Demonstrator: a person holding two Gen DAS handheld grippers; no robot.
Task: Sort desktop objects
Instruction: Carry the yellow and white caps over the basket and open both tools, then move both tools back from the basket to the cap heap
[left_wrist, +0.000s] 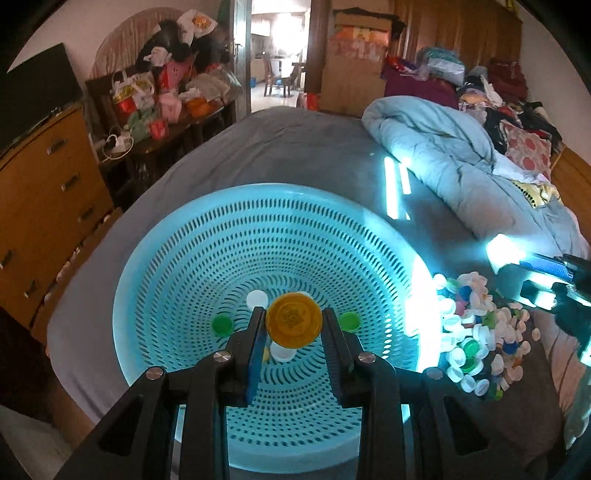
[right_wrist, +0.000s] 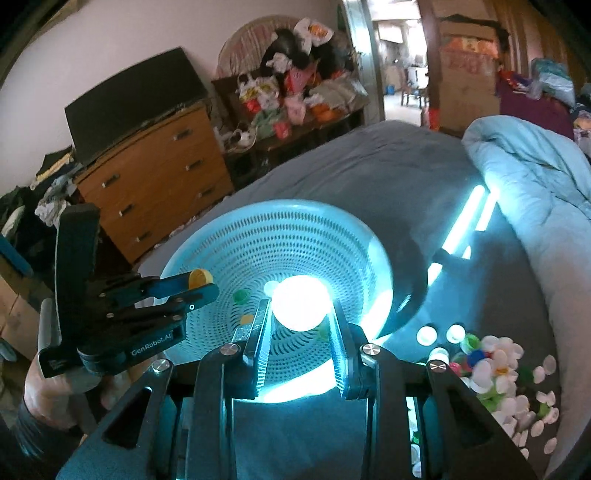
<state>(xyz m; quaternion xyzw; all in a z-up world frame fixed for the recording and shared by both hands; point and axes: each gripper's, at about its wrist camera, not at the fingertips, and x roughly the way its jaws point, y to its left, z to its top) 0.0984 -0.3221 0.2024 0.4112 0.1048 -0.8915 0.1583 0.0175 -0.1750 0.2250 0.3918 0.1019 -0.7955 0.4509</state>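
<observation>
**Two caps held over the blue colander on the bed**

The bed, covered in grey fabric, fills most of both views, with a light blue quilt bunched along its far right side. Beyond its far left stand a wooden dresser and a low stand heaped with bags.

On the bed sits a round blue colander, its perforated bowl open upward. Inside it lie a few loose caps: a green cap to the left, another green one to the right, and white ones near the centre.

Just right of the colander, a pile of bottle caps spreads over the grey fabric, mostly white with some green, blue and pink.

The left gripper hangs over the colander's bowl, its fingers clenched on an orange cap that faces the camera flat-on. In the right wrist view this same gripper enters from the left, above the colander's near left rim.

The right gripper is also over the colander, its fingers grasping a white cap washed out by glare.
</observation>
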